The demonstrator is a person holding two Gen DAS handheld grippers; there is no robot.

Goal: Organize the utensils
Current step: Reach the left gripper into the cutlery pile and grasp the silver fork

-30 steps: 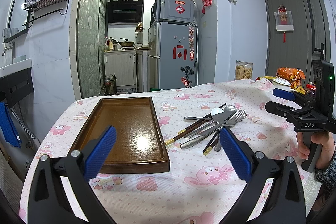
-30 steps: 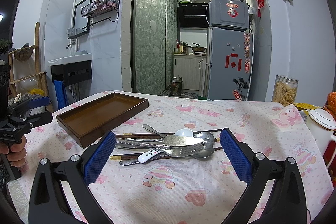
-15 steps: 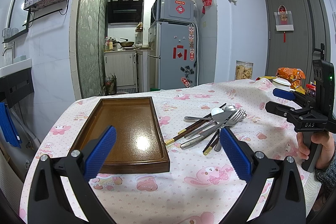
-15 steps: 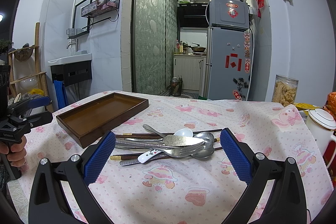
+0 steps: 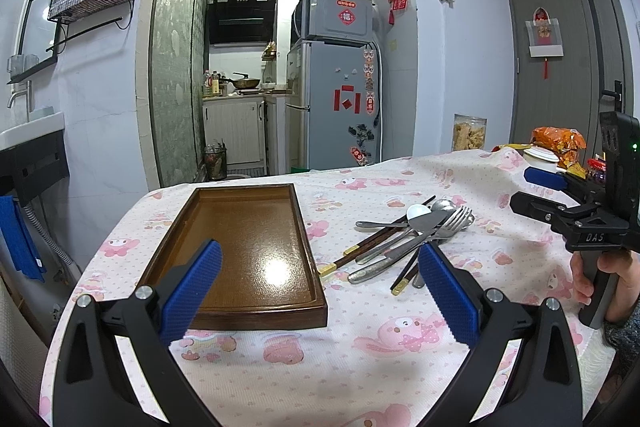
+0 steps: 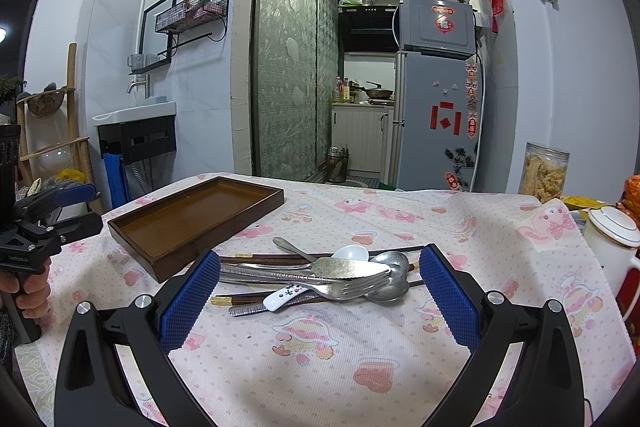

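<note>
A brown wooden tray [image 5: 248, 239] lies empty on the pink-patterned tablecloth; it also shows in the right wrist view [image 6: 192, 217]. A heap of utensils [image 6: 320, 277] lies right of it: a knife [image 6: 344, 267], a fork [image 6: 348, 287], metal spoons, a white ceramic spoon [image 6: 288, 297] and dark chopsticks [image 5: 376, 245]. My left gripper [image 5: 320, 291] is open and empty over the tray's near end. My right gripper [image 6: 320, 301] is open and empty, just short of the heap. The heap also shows in the left wrist view [image 5: 412, 235].
A white lidded pot [image 6: 612, 239] stands at the table's right edge, with snack packets [image 5: 558, 143] and a clear jar [image 6: 546, 177] behind. The right gripper shows in the left wrist view [image 5: 560, 199]. The left gripper shows in the right wrist view [image 6: 52, 211].
</note>
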